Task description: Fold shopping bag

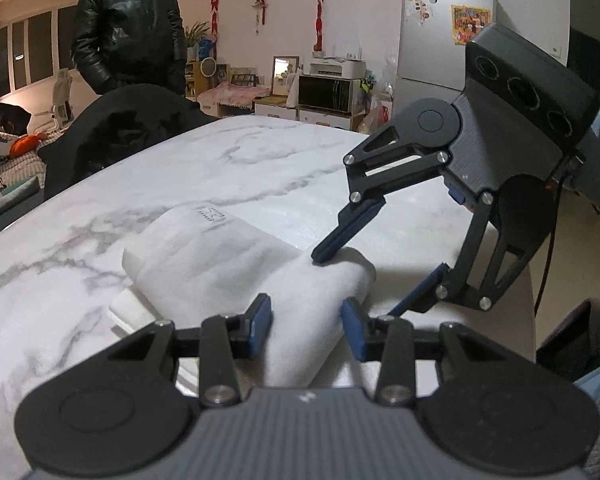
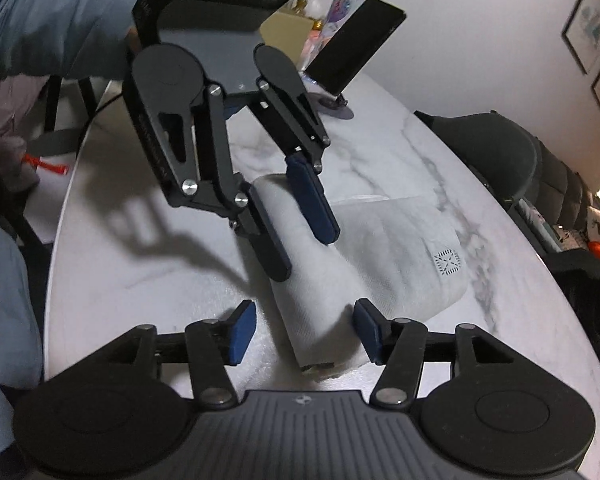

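Both grippers were held released over a folded white shopping bag [image 1: 236,256] on the marble table [image 1: 260,164].

The left gripper [image 1: 306,330] was spread with the bag's near fold between its pads, ungrasped; the right gripper [image 1: 376,276] was likewise spread, one fingertip [image 1: 332,250] resting on the cloth. Whether anything was inside the bag could not be told. A standing person [image 1: 130,28], a fridge [image 1: 444,28] and a microwave [image 1: 328,92] were seen only from the left wrist; a propped phone [image 2: 356,46] only from the right.
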Motion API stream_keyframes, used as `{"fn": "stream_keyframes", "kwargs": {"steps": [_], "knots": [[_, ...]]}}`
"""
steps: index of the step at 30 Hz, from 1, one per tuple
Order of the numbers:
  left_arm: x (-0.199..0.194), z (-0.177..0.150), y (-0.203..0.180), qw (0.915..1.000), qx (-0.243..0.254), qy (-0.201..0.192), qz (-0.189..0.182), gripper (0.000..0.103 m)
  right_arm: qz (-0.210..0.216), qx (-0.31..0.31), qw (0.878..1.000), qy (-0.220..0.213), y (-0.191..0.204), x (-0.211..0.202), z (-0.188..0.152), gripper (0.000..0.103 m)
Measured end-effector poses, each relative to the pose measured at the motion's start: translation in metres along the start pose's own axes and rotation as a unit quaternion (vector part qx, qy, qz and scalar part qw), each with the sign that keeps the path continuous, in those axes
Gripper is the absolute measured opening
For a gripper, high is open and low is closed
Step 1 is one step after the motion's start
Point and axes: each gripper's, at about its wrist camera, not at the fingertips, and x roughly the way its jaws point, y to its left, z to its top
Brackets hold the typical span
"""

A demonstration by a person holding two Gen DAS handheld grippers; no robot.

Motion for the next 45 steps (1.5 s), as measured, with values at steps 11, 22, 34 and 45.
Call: {"fn": "stream_keyframes", "kwargs": {"steps": [11, 22, 34, 45], "knots": [[0.001, -0.004, 0.005, 0.9998, -0.008, -0.012, -0.011, 0.036, 0.001, 0.012, 1.000, -0.004, -0.007, 0.010, 0.002, 0.055], [0.001, -0.011, -0.004, 0.9990, 0.008, -0.042, 0.012, 0.037, 0.027, 0.086, 0.996, -0.023, -0.029, 0.019, -0.003, 0.055], [-0.002, -0.003, -0.021, 0.9955, 0.076, -0.028, 0.049, 0.041, 0.058, 0.147, 0.987, -0.014, -0.040, 0.017, -0.001, 0.055], [-0.003, 0.000, -0.022, 0.9939, 0.105, -0.007, 0.033, 0.044, 0.087, 0.174, 0.981, -0.020, -0.038, 0.006, -0.007, 0.054]]}}
